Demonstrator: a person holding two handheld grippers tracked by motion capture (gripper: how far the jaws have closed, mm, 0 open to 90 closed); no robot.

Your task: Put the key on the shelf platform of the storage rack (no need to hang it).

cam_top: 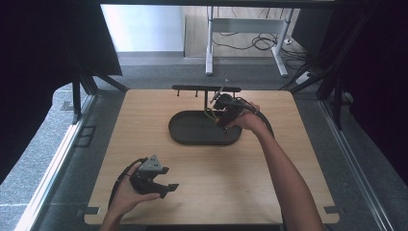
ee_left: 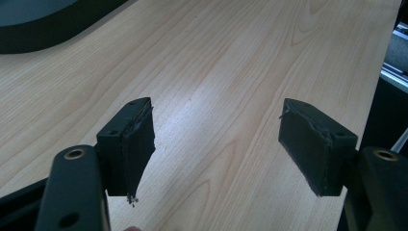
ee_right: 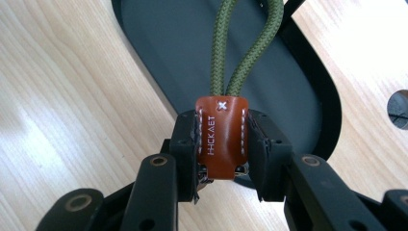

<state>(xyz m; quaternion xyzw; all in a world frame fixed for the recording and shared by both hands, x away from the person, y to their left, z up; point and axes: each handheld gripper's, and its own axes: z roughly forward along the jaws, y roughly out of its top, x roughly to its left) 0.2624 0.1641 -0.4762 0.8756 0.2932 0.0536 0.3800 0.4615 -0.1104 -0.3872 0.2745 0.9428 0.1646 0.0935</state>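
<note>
Idleness marks the left hand-held gripper (cam_top: 156, 182): it rests in the person's left hand (cam_top: 126, 192) low over the near left of the wooden surface (cam_top: 269, 173), its jaws spread wide with nothing between them. In the left gripper view only bare wood lies between the two pads (ee_left: 137, 144), and a curved edge of the dark oval tray (ee_left: 43, 29) cuts into the far left corner.

Further right, the work in hand looks like carrying a keychain: the right hand-held gripper (ee_right: 222, 149) is clamped narrow on a brown leather tab (ee_right: 222, 137) from which a loop of olive green cord (ee_right: 243, 43) rises. The high view puts this gripper (cam_top: 222, 111) above the far right part of the tray (cam_top: 192, 132), just near of a low black hook rack (cam_top: 206, 88) standing at the far edge.

My guess is that the next move calls for either lowering the tab into the tray and releasing, or lifting the cord loop onto a rack hook; the second would need careful aim.

Whatever hangs below the tab is hidden by the jaws. The cord's top is cut off by the frame, and the rack's hooks are too small to count.
</note>
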